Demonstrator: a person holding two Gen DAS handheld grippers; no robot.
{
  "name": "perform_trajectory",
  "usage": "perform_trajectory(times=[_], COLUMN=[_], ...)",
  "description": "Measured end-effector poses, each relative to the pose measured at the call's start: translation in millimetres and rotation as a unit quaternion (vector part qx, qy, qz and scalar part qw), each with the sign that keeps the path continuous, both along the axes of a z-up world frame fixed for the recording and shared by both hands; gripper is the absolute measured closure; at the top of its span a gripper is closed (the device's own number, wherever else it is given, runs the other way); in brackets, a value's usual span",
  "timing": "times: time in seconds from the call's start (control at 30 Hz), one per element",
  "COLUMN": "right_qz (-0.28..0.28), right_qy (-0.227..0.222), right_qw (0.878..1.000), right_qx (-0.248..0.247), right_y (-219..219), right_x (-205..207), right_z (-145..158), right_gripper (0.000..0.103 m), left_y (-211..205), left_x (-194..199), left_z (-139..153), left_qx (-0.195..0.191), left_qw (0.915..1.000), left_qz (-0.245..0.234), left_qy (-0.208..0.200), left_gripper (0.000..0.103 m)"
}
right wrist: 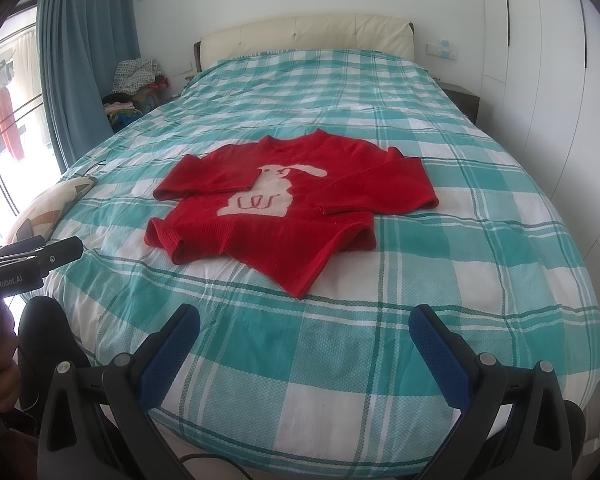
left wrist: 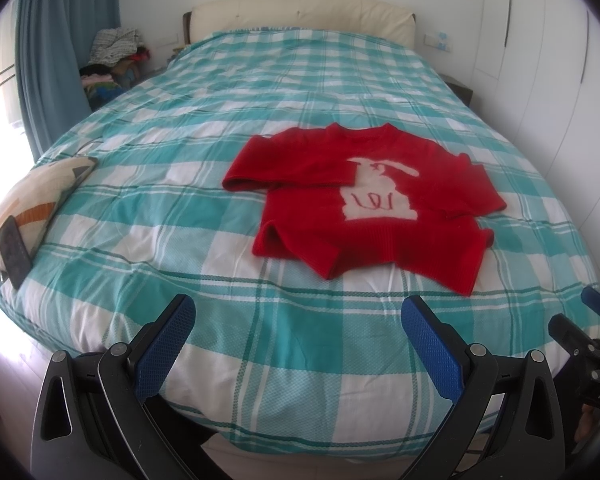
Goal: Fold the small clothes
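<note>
Both grippers, L (left wrist: pixel 298 322) & R (right wrist: pixel 306 332), wide open, empty.

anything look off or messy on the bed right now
The red sweater lies skewed on the plaid bedspread: both sleeves are folded across the front, but the hem is rumpled and its corners curl up. A phone leans on a pillow at the edge.

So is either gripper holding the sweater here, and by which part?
Nothing is held. Left gripper and right gripper are both open, short of the red sweater.
</note>
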State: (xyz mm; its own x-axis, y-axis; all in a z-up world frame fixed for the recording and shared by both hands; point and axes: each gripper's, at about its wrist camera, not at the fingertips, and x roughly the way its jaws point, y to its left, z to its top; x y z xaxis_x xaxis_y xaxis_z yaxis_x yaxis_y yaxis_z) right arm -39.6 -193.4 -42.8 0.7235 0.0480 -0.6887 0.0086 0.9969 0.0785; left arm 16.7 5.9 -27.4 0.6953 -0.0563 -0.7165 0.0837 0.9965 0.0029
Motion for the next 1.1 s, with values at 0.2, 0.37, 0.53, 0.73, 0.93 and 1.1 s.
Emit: perform_trajectory(times=[0.2, 0.37, 0.53, 0.73, 0.93, 1.1], right_qz=[0.0, -0.002, -0.038, 0.007, 0.052, 0.035], right_qy=[0.001, -0.002, -0.007, 0.043, 0.062, 0.081], right_qw=[1.0, 1.0, 0.999, 0.997, 0.986, 0.985], right_qx=[0.0, 0.006, 0.014, 0.066, 0.148, 0.146], right_y=[1, -5, -35, -47, -33, -33], right_x=[-1, 2, 8, 51, 112, 138], right_z=[-1, 0, -11, -58, -98, -113], right_gripper=[0.0, 0.0, 0.0, 0.0, 0.002, 0.089], left_y=[0, 29, 51, 10, -10, 18], left_x=[0, 11, 30, 78, 140, 142], left_z=[0, -20, -52, -75, -107, -116], left_qx=[0.0, -0.041, -0.08, -0.139, -0.096, -0.138], left_qw=[1.0, 0.9989, 0.9949, 0.9828, 0.9855, 0.9765], left_qz=[-0.002, -0.001, 0.007, -0.065, -0.017, -0.004], left_qy=[0.001, 0.023, 0.061, 0.103, 0.139, 0.166], left_gripper=[0.0, 0.0, 0.0, 0.001, 0.023, 0.097])
